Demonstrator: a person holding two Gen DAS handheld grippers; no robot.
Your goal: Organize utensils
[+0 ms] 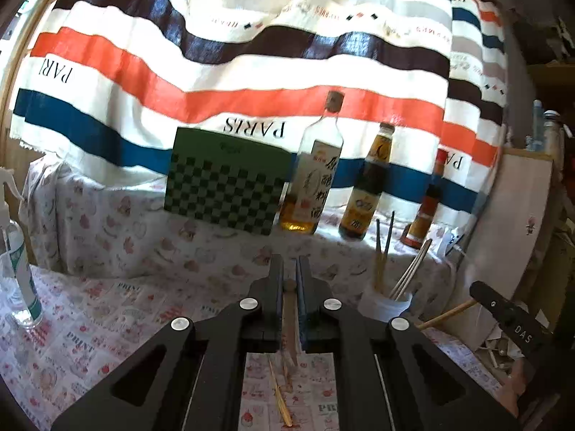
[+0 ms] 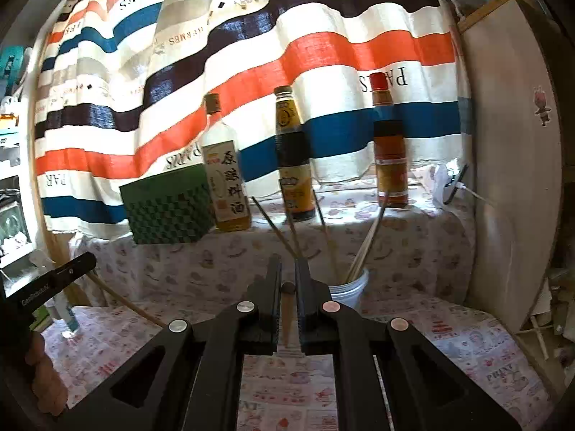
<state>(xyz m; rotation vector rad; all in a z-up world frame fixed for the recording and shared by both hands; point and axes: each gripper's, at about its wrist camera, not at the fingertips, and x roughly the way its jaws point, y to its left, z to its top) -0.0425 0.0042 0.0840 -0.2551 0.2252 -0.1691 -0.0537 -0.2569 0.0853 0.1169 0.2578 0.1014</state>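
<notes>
Wooden and pale tan, a chopstick [image 1: 289,318] runs lengthwise between the jaws of the left gripper [image 1: 289,264], which are drawn in to a narrow slot and pinch it; its rounded butt shows in the gap, and its thin end juts out behind the pads, above the printed tablecloth [image 1: 90,327]. A second chopstick [image 2: 287,314], browner with a dark round end, sits the same way in the right gripper [image 2: 287,262], whose jaws are likewise nearly together and clamped on it. In the left wrist view the right gripper [image 1: 478,289] appears at the right edge with its stick slanting out below it.

Just ahead of both tools stands a white plastic cup [image 1: 386,307] holding more chopsticks [image 1: 382,248], some dark-tipped, some plain wood, leaning apart. A loose yellowish stick [image 1: 278,395] lies on the cloth under the left gripper.

Farther back, on a raised ledge under the same patterned cloth, stand a green checkered box [image 1: 226,179], a clear bottle of amber cooking wine [image 1: 312,172], a dark sauce bottle [image 1: 368,183] with a yellow label, and a red-capped sauce bottle [image 2: 390,143]. A striped orange, blue, black and cream curtain [image 1: 233,36] hangs behind. A clear spray bottle [image 1: 18,258] stands at the left edge.
</notes>
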